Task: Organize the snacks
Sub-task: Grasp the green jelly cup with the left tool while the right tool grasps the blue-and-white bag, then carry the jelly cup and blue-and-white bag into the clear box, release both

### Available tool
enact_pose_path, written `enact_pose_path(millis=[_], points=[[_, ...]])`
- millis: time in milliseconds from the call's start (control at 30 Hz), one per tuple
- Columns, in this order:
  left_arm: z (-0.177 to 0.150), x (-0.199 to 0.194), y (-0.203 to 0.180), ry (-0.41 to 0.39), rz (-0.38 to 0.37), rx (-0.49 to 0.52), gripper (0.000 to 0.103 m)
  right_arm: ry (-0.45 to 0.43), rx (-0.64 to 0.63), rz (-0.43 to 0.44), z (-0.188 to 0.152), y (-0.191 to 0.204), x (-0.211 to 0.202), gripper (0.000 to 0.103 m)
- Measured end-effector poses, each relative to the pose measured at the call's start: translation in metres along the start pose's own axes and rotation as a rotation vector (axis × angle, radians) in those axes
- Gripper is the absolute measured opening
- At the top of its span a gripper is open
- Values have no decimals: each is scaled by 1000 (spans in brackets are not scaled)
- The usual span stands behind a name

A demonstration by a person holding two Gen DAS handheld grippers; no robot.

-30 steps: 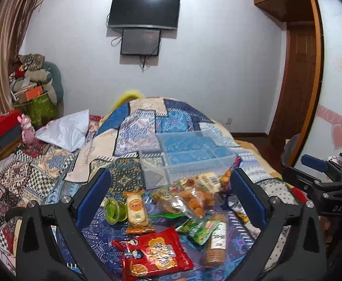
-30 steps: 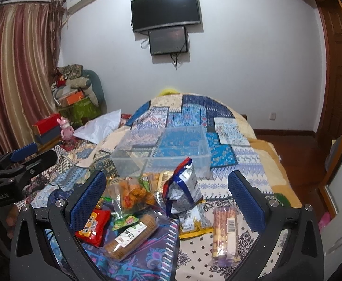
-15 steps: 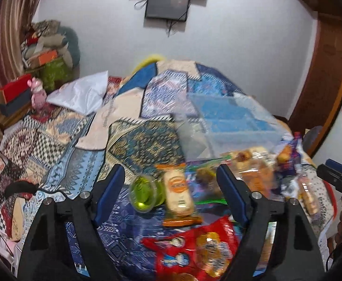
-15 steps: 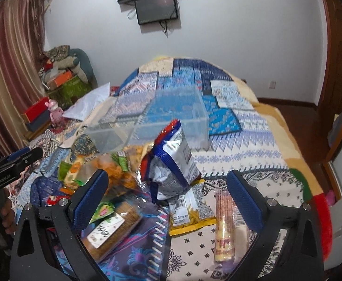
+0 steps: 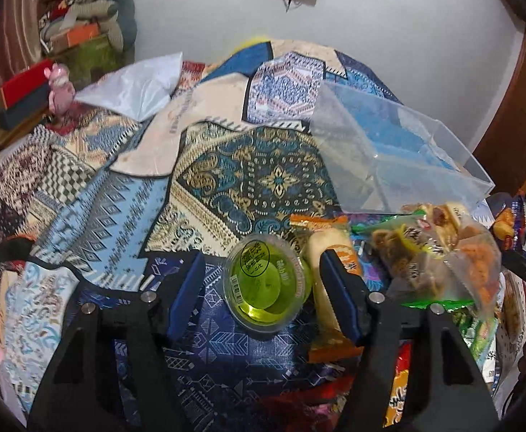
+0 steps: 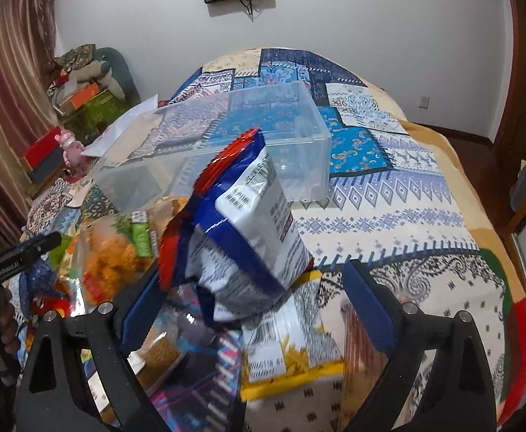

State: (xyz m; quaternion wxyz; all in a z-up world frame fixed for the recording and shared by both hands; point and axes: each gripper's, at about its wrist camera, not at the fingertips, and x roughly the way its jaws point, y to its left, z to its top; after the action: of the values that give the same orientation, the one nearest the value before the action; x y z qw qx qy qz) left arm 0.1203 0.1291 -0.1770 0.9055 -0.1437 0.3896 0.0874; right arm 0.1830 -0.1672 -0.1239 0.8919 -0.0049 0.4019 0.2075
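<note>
Snacks: round green jelly cup (image 5: 268,286), near clear plastic bin (image 5: 399,151); left gripper (image 5: 263,284) half-open, closing astride it, gripping nothing; right gripper (image 6: 255,298) wide, closing, straddling upright blue-white bag (image 6: 248,230).

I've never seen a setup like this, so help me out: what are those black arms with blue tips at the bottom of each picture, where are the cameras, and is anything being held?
There is no robot here. A person carries a two-finger tool in each hand, and a wide-angle camera on each tool looks forward along its fingers.

One picture is from the left hand-held gripper, the other from the right hand-held gripper. The black arms with blue pads are those fingers.

Below them is a bed under a patchwork quilt, with a pile of snack packets and an empty clear plastic bin behind it.

The left jaws have just been closing around a green jelly cup; the pads do not yet press on it. The right jaws, also narrowing, straddle an upright blue and white bag. Nothing is held yet.
</note>
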Motion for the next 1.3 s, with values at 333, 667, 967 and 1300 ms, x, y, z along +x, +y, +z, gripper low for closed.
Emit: enact_pose_path(millis=[333,667,967,1300], points=[[-1,13,5,24,-50,-27,57,18,18,57,4,-1,16,72],[1,1,-2,7,-54,15,37,-12,-3,40,7,-2,2,49],[8,-19,-3,-7,-32,37,9,-72,-19,48,13,-1,-20,46],[-8,-2,2,60,-31,23,60,-58,2,58,11,-2,-26,46]])
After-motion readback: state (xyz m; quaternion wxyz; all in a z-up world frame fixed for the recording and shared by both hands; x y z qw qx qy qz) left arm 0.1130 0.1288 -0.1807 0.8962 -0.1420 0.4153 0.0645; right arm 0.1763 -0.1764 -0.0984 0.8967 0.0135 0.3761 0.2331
